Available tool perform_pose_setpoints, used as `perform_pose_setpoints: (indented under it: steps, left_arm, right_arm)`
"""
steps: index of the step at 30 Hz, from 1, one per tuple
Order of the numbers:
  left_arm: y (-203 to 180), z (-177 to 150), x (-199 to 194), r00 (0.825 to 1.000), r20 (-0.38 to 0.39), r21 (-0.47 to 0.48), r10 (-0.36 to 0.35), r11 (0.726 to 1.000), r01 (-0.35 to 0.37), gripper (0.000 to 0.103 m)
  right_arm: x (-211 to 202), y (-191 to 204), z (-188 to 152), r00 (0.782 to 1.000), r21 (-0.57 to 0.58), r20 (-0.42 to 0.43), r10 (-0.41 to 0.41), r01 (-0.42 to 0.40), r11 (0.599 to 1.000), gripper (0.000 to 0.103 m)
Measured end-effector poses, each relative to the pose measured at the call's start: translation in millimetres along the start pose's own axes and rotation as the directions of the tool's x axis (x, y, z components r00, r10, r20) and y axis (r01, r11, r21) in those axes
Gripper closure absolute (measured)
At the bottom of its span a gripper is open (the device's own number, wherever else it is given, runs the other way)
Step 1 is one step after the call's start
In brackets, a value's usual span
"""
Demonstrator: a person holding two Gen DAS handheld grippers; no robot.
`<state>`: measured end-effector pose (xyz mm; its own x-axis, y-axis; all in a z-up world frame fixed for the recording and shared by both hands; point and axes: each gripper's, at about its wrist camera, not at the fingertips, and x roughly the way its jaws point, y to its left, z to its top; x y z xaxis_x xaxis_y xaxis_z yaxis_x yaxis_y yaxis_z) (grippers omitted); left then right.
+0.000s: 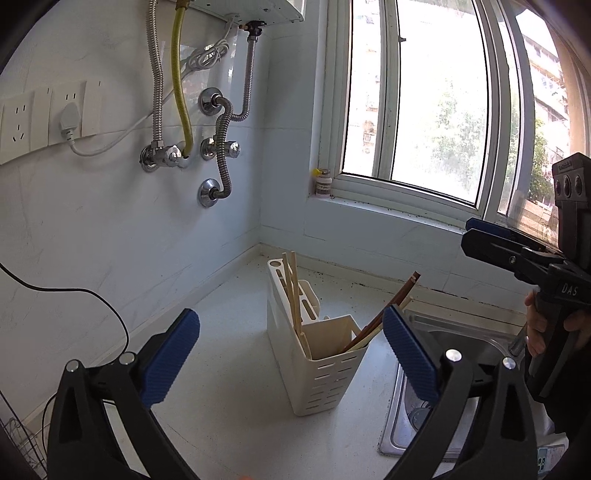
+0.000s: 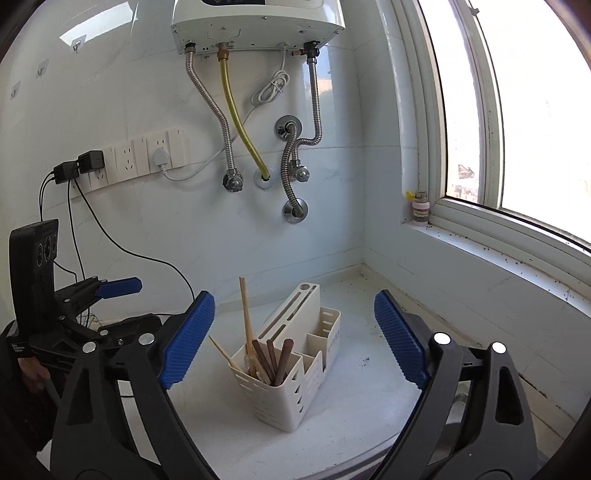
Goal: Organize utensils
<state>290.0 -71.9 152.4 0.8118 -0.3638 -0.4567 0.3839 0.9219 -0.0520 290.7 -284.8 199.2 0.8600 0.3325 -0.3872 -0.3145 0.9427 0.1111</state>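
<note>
A cream slotted utensil holder point(image 1: 325, 373) stands on the white counter point(image 1: 236, 417); it also shows in the right wrist view point(image 2: 291, 380). Several chopsticks stand in its front compartment: pale wooden ones point(image 1: 294, 295) and dark brown ones point(image 2: 275, 360). My left gripper point(image 1: 291, 354) is open and empty, hovering in front of the holder. My right gripper point(image 2: 295, 339) is open and empty, above and in front of the holder. The right gripper shows at the right in the left wrist view point(image 1: 517, 254); the left gripper shows at the left in the right wrist view point(image 2: 110, 291).
A steel sink point(image 1: 443, 384) lies right of the holder. Hoses and valves point(image 2: 291, 170) hang on the back wall under a water heater point(image 2: 258, 22). Wall sockets with plugs point(image 2: 129, 158) are at left. A small bottle point(image 2: 420, 208) stands on the window sill.
</note>
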Motion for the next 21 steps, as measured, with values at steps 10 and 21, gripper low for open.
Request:
perform_pose_setpoints:
  steps: [10, 21]
  left_arm:
    - [-9.8, -18.5, 2.5, 0.999, -0.041, 0.011, 0.006, 1.000, -0.006, 0.005]
    - [-18.7, -27.6, 2.3, 0.999, -0.049, 0.025, 0.003, 1.000, -0.002, 0.005]
  right_arm:
    - [-14.4, 9.6, -26.9, 0.999, -0.014, -0.046, -0.025, 0.025, 1.000, 0.008]
    - [-17.1, 15.0, -57.0, 0.992, -0.010, -0.111, -0.061, 0.061, 0.998, 0.008]
